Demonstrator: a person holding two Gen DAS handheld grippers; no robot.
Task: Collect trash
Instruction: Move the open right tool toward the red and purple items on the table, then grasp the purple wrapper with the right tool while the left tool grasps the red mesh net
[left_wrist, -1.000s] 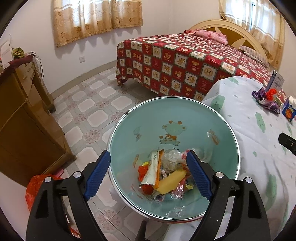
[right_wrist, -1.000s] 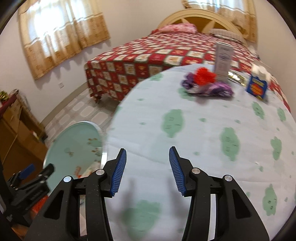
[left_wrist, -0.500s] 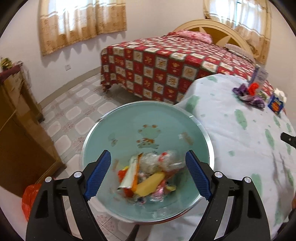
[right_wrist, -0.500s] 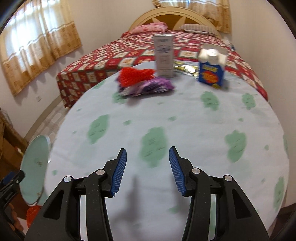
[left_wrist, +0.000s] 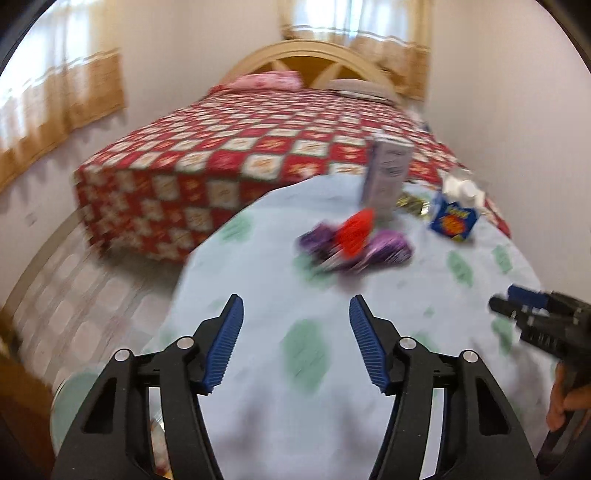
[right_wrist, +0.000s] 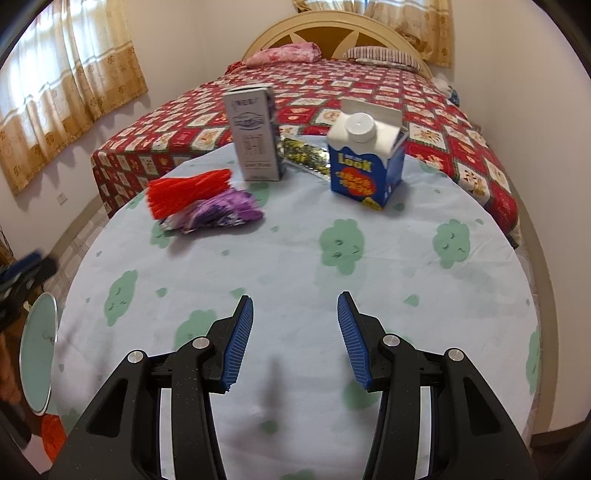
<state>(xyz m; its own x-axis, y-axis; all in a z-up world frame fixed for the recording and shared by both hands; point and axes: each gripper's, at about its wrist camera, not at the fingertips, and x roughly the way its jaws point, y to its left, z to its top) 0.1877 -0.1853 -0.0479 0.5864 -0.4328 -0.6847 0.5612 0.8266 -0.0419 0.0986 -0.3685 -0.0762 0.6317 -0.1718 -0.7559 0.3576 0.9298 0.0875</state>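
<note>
both hand-held grippers, left (left_wrist: 295, 339) and right (right_wrist: 294, 341), wide open, empty, above table (right_wrist: 388, 258); wrappers (right_wrist: 207, 203) beyond.

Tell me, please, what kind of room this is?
Most likely a bedroom in a home: a bed with a red patterned cover and pillows, curtained windows, and a round table with a cloth.

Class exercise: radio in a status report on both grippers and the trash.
Left gripper open, empty. Right gripper open, empty. Wrappers, grey box, blue carton on table. Path clear.
</note>
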